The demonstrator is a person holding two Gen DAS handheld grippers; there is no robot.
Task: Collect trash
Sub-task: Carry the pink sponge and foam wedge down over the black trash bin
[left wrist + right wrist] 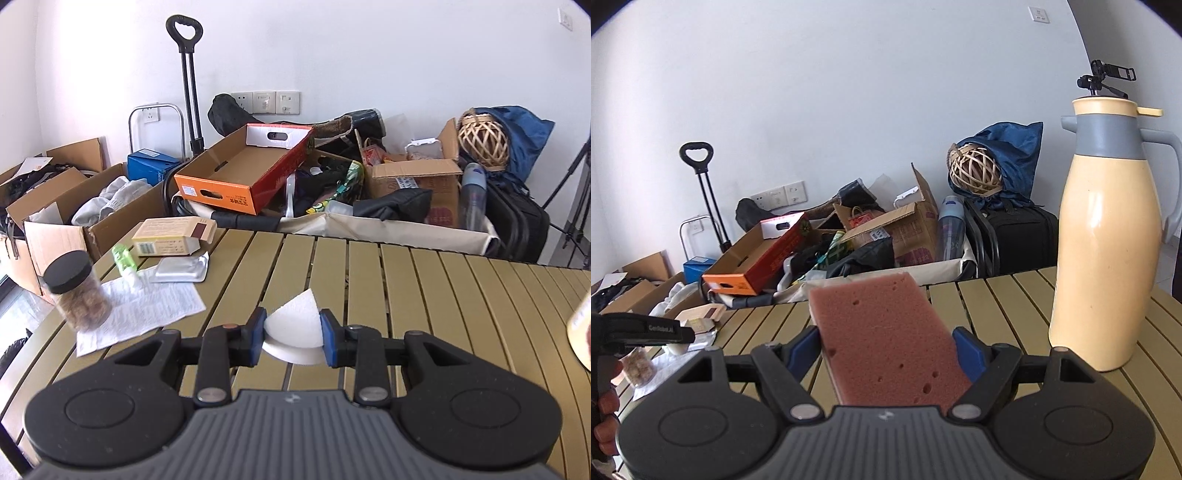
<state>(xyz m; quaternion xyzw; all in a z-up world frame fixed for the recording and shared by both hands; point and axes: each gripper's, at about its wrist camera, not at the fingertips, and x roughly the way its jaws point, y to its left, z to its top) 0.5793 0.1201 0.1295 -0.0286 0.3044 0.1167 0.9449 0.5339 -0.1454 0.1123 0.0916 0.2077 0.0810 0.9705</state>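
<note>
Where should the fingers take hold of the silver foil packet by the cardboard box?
Grip the silver foil packet by its crimped edge nearest the slats' open middle, coming in from that side. It lies flat, with the box behind and the green bottle beside.

Cluttered home storage room: cardboard boxes, luggage, slatted table.

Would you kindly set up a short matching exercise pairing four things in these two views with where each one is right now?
Things:
1. white tissue
2. pink sponge
3. thermos jug
4. black-lidded jar

Places:
A. standing on the printed paper sheet
B. clamped in the right gripper
C. pinched in the left gripper
D. upright on the slatted table, right side

Pairs: 1-C, 2-B, 3-D, 4-A
</note>
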